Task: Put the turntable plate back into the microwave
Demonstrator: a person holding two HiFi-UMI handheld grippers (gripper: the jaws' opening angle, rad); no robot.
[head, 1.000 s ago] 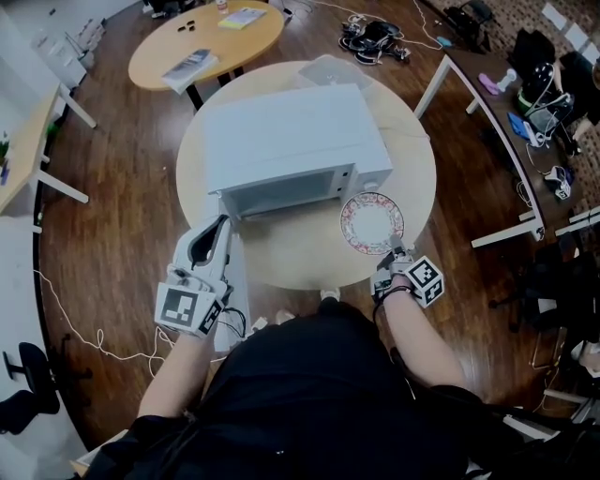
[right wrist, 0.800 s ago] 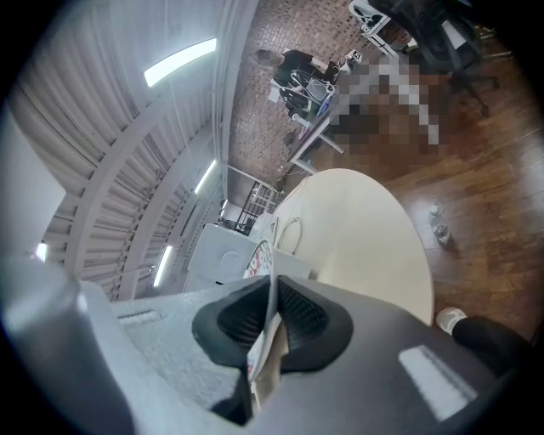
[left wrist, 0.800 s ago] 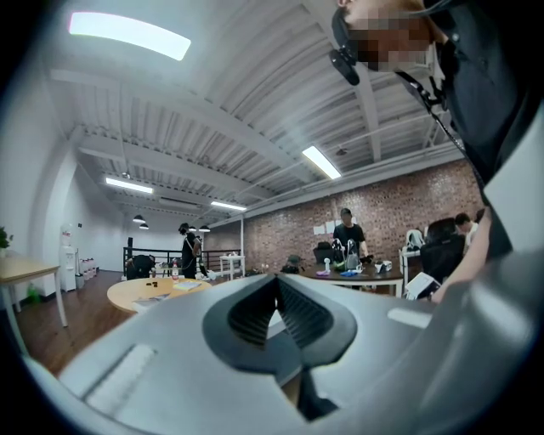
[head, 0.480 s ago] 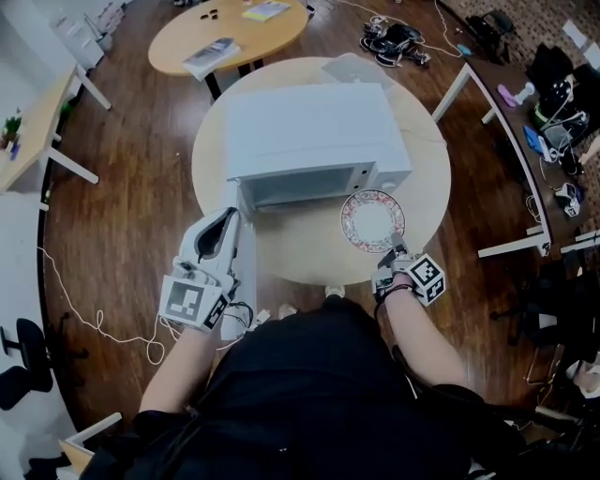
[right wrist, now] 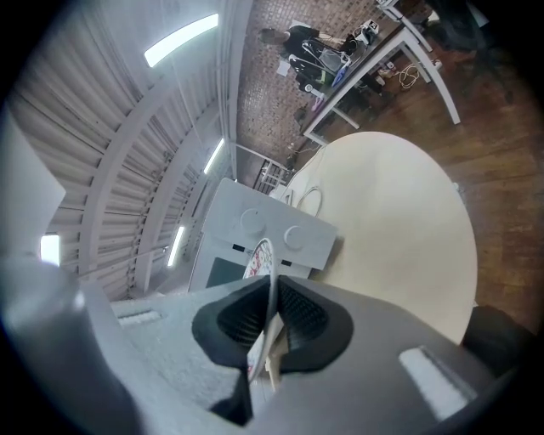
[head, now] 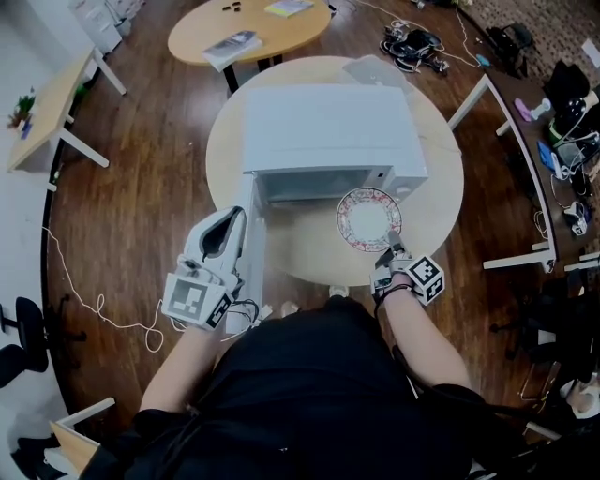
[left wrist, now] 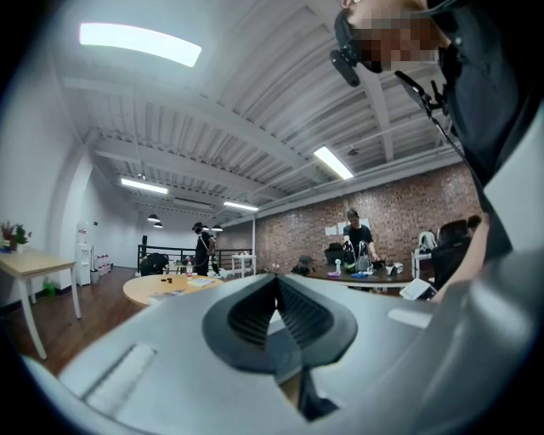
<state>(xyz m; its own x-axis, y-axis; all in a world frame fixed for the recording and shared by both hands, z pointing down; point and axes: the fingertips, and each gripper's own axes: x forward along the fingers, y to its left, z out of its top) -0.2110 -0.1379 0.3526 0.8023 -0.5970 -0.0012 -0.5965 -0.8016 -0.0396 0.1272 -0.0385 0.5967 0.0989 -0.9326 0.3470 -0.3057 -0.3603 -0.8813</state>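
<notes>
The white microwave [head: 328, 127] stands on a round beige table [head: 441, 206], and its door [head: 253, 246] hangs open at the left, seen edge on. My right gripper [head: 388, 249] is shut on the near rim of the patterned turntable plate [head: 368, 217], held just in front of the oven's right front. In the right gripper view the plate [right wrist: 259, 255] runs edge on between the pads [right wrist: 299, 316], with the microwave's knob panel [right wrist: 285, 234] beyond. My left gripper [head: 228, 228] is shut beside the open door; nothing shows between its pads [left wrist: 293, 310].
A second round wooden table [head: 248, 28] with booklets stands behind the microwave. A light desk [head: 47, 117] is at the left and a long desk [head: 525, 141] with gear at the right. Cables lie on the wooden floor [head: 103, 309]. People stand far off in the left gripper view.
The plate has shifted left along the microwave's front, from below the knob panel toward the opening. The left gripper has stayed by the open door.
</notes>
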